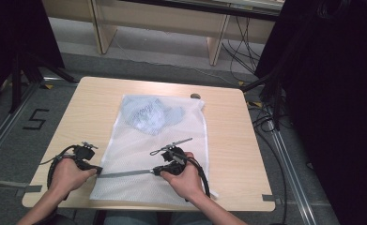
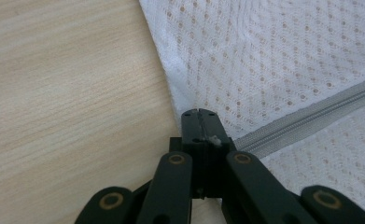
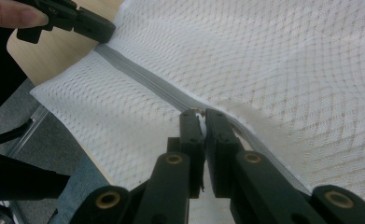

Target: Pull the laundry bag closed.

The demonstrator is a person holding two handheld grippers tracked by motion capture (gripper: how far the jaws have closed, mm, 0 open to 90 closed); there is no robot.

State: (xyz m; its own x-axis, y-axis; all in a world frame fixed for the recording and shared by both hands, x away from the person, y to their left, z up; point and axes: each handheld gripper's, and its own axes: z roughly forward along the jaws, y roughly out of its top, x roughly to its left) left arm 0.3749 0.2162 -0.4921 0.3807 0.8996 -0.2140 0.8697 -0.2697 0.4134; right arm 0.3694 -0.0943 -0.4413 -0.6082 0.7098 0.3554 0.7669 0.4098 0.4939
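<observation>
A white mesh laundry bag [image 1: 172, 140] lies flat on the wooden table [image 1: 233, 140], with a pale blue garment [image 1: 148, 115] inside its far half. A grey zipper [image 1: 125, 174] runs across the bag's near part. My left gripper [image 1: 98, 170] is shut on the bag's left edge at the zipper's end; in the left gripper view the jaws [image 2: 199, 114] meet on the fabric beside the zipper [image 2: 311, 116]. My right gripper [image 1: 154, 171] is shut on the zipper pull, and in the right gripper view the jaws [image 3: 201, 114] pinch it on the zipper line [image 3: 138, 77]. The left gripper [image 3: 103, 29] appears there at top left.
A small dark round object [image 1: 195, 96] sits near the table's far edge. Wooden furniture legs [image 1: 101, 33] stand behind the table. Black drapes and cables [image 1: 265, 93] line the right side. The table's near edge lies close below both hands.
</observation>
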